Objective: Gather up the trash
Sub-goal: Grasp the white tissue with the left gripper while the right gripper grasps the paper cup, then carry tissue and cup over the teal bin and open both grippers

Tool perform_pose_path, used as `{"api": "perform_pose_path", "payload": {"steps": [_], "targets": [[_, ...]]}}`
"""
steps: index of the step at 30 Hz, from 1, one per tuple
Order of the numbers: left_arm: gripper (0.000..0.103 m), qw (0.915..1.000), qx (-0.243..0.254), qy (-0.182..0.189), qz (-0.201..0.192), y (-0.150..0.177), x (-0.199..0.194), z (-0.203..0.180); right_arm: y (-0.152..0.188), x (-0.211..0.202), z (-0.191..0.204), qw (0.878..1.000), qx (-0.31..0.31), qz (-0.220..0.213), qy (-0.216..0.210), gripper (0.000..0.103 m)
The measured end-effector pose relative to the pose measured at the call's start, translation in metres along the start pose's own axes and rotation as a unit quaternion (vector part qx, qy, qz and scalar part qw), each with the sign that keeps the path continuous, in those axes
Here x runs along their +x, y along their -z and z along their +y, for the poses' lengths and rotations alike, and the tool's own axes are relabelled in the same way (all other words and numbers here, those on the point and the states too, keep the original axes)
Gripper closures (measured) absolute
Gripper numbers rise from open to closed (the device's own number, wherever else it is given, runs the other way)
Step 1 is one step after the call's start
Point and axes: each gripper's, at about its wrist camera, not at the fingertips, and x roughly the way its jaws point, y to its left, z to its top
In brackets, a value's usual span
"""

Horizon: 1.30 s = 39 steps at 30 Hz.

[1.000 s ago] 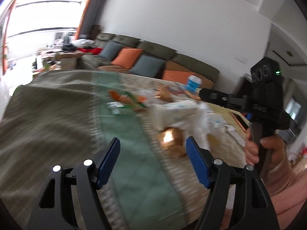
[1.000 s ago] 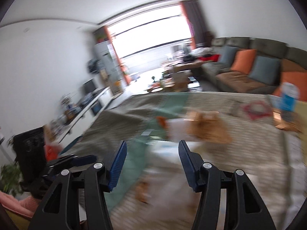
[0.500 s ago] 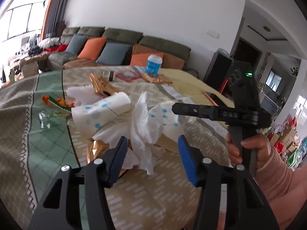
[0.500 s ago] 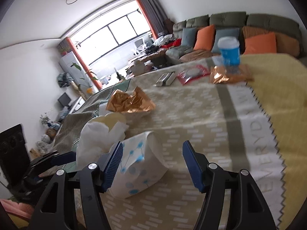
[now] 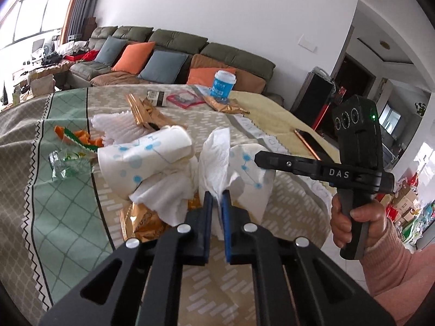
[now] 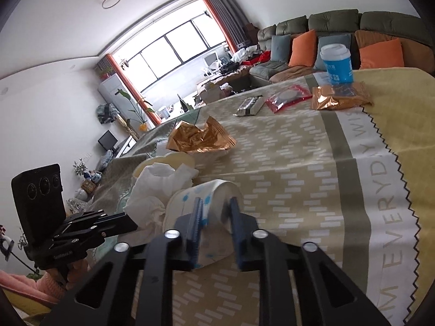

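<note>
A heap of trash lies on the cloth-covered table (image 5: pixel 68 217). From it a crumpled white tissue (image 5: pixel 214 157) sticks up, and my left gripper (image 5: pixel 216 198) is shut on its lower fold. Beside it is a white wrapper with blue dots (image 6: pixel 214 190). My right gripper (image 6: pixel 216 212) is closing on that wrapper, with both pads pressing its sides. In the left wrist view the right gripper (image 5: pixel 258 160) reaches in from the right, held by a hand (image 5: pixel 353 217). The left gripper (image 6: pixel 130 222) shows at the left of the right wrist view, its tip in the tissue (image 6: pixel 146 206).
More litter lies around: a gold foil wrapper (image 6: pixel 201 138), an orange-green wrapper (image 5: pixel 78 138), clear crumpled plastic (image 5: pixel 65 163), a red packet (image 6: pixel 288 97) and a gold snack bag (image 6: pixel 339 97). A blue cup (image 6: pixel 337 65) stands at the far edge. A phone (image 5: pixel 310 141) lies at the right.
Both grippers have come in over the heap and closed from wide open. The left one took hold of the tissue. The right one sank onto the dotted wrapper and clamped it.
</note>
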Motion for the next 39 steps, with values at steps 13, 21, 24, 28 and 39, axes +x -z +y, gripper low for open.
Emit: {"api": "perform_pose_path", "payload": {"steps": [13, 21, 24, 28, 39], "targets": [[0.095, 0.9969, -0.018, 0.018, -0.074, -0.005, -0.060, 0.013, -0.024, -0.031, 0.028, 0.998, -0.029, -0.057, -0.003, 0.088], [0.095, 0.9908, -0.052, -0.014, -0.124, 0.003, -0.114, 0.042, -0.038, -0.017, 0.071, 0.994, -0.061, -0.066, -0.061, 0.088], [0.095, 0.9877, -0.066, -0.036, -0.137, 0.010, -0.132, 0.053, -0.041, 0.000, 0.090, 0.991, -0.071, -0.056, -0.094, 0.088], [0.095, 0.9810, -0.094, -0.072, -0.154, 0.027, -0.163, 0.072, -0.041, 0.029, 0.119, 0.986, -0.088, -0.031, -0.135, 0.088], [0.095, 0.9494, -0.165, -0.185, -0.192, 0.075, -0.243, 0.120, -0.036, 0.110, 0.201, 0.968, -0.136, 0.042, -0.207, 0.088]]}}
